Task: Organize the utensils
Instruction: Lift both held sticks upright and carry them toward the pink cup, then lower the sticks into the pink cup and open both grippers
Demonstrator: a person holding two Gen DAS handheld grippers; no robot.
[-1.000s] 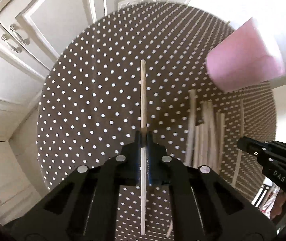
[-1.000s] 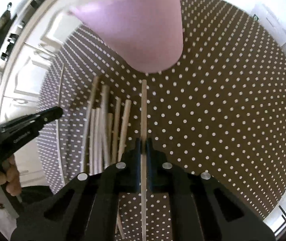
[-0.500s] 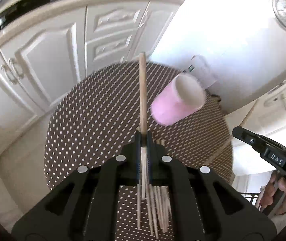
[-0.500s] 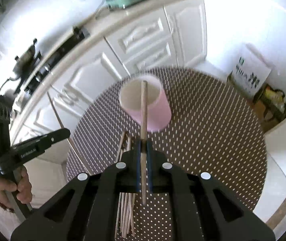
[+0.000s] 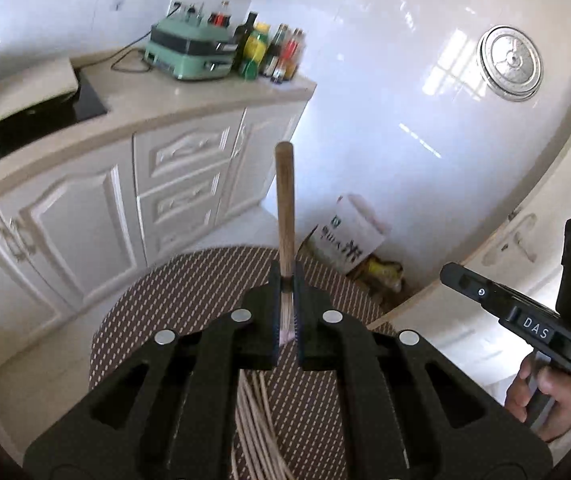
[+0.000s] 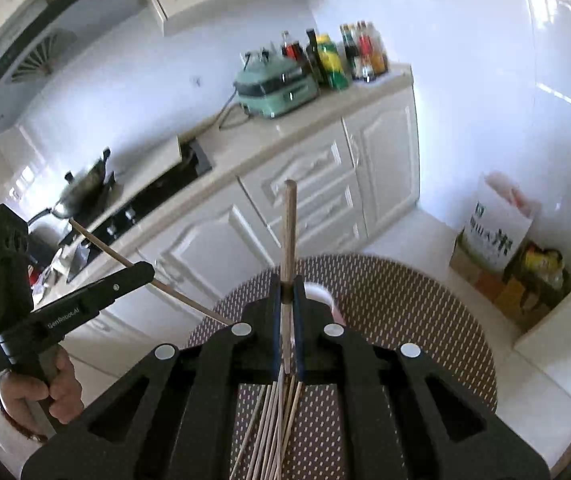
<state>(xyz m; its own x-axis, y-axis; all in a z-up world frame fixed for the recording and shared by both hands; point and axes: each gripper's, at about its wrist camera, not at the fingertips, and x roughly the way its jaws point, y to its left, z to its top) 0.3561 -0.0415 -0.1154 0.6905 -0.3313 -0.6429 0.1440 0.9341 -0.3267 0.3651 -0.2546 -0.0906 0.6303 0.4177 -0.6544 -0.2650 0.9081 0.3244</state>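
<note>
My left gripper (image 5: 285,276) is shut on a wooden chopstick (image 5: 285,200) that sticks up past its fingertips. My right gripper (image 6: 286,280) is shut on a second chopstick (image 6: 290,232) in the same way. Both are high above the round dotted table (image 6: 405,300). In the right wrist view the left gripper (image 6: 145,270) is at the left, its chopstick (image 6: 101,242) slanting through the jaws. The pink cup (image 6: 323,298) is mostly hidden behind my right fingers. Several loose chopsticks (image 6: 273,432) lie on the table (image 5: 189,280) below; the left wrist view shows the pile (image 5: 257,432) too.
White kitchen cabinets (image 5: 97,220) stand behind the table, with a green appliance (image 5: 189,50) and bottles (image 5: 269,52) on the counter. A wok (image 6: 85,188) sits on the stove. A bag (image 6: 497,232) and a box stand on the floor at the right.
Both grippers have risen and tilted upward, each keeping its chopstick. The table, cup and pile have dropped low in both views, and the kitchen wall and counter have come into sight.
</note>
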